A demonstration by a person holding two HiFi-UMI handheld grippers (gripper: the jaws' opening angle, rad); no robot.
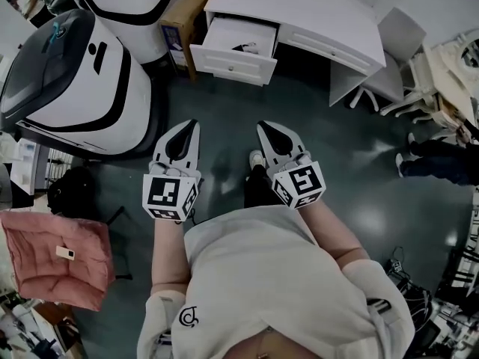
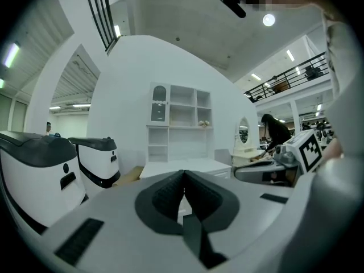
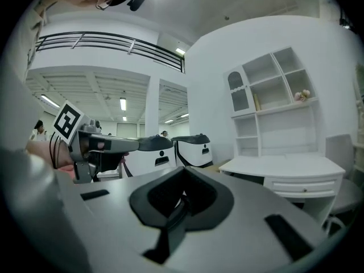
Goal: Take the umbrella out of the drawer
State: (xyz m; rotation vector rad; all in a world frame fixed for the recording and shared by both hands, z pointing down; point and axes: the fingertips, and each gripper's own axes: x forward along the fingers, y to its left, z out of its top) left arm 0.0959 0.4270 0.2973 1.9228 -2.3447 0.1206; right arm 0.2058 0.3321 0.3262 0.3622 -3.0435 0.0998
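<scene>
A white desk [image 1: 314,13] stands ahead with its left drawer [image 1: 233,48] pulled open. A small dark object [image 1: 247,48] lies inside; it is too small to tell whether it is the umbrella. My left gripper [image 1: 192,124] and right gripper [image 1: 263,126] are held side by side over the dark floor, well short of the drawer, both pointing at the desk. Both are shut with nothing between the pads. In the left gripper view the left gripper [image 2: 183,174] is closed tip to tip, with the desk [image 2: 185,166] beyond. The right gripper [image 3: 183,174] is likewise closed, the desk [image 3: 284,168] at its right.
Two large white-and-black machines [image 1: 71,88] stand at the left beside a cardboard box [image 1: 182,21]. A pink cushion [image 1: 56,260] and a black bag [image 1: 71,189] lie near left. A white chair [image 1: 400,81] and a person's legs [image 1: 438,159] are at the right.
</scene>
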